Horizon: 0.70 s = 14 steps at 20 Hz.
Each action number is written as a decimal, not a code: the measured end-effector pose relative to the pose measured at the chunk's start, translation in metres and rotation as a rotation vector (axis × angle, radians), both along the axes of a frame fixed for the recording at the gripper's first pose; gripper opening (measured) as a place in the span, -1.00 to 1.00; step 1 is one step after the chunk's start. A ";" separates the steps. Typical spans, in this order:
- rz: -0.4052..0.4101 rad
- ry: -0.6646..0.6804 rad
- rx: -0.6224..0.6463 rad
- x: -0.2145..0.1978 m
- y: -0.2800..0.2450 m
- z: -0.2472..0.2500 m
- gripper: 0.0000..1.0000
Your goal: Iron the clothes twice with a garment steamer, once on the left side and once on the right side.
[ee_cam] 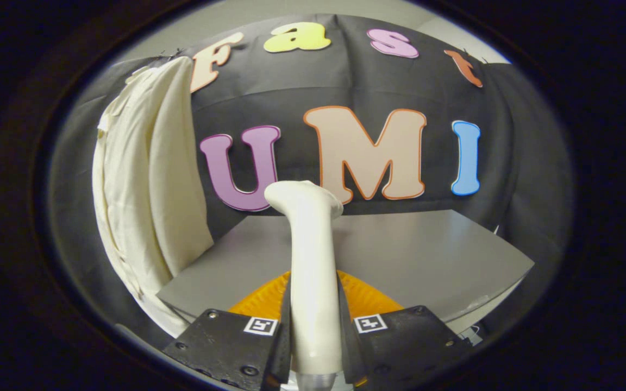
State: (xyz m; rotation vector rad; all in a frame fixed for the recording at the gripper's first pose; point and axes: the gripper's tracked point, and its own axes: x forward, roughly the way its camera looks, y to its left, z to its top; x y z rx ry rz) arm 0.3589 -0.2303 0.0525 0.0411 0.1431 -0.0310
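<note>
At the bottom centre of the frame, the gripper point(314, 331) is clamped on the handle of the garment steamer point(308, 255), with one finger pressing on each side. The steamer's long axis runs upward from between the fingers, and its head bends toward the upper left. Under it are an orange plate point(370, 298) and the grey table point(427, 250). The cream garment point(150, 184) hangs at the left, well apart. I judge the steamer is grasped and no ironing pass has begun; next it must travel left to the cloth.

Both fingers of the gripper point(314, 331) press against the handle of the garment steamer point(312, 271), one on each side, holding it upright, its head rising beyond the fingertips.
</note>
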 end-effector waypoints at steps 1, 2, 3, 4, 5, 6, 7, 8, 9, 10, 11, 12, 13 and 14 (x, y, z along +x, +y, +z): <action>0.008 -0.024 0.000 -0.009 0.009 0.010 -0.25; 0.008 -0.041 0.003 -0.018 0.016 0.016 -0.25; 0.005 -0.057 0.007 -0.026 0.025 0.025 -0.26; 0.005 -0.068 0.016 -0.033 0.036 0.032 -0.26; 0.006 -0.079 0.031 -0.041 0.048 0.041 -0.26; 0.004 -0.086 0.040 -0.049 0.061 0.048 -0.26; -0.005 -0.102 0.037 -0.059 0.075 0.057 -0.27; -0.018 -0.118 0.028 -0.067 0.091 0.066 -0.27; -0.034 -0.130 0.018 -0.077 0.107 0.073 -0.28; -0.055 -0.148 0.008 -0.086 0.124 0.079 -0.28; -0.073 -0.152 0.000 -0.094 0.141 0.083 -0.28; -0.086 -0.158 -0.003 -0.103 0.159 0.086 -0.28; -0.095 -0.163 -0.001 -0.110 0.178 0.089 -0.28; -0.104 -0.167 0.002 -0.118 0.194 0.093 -0.28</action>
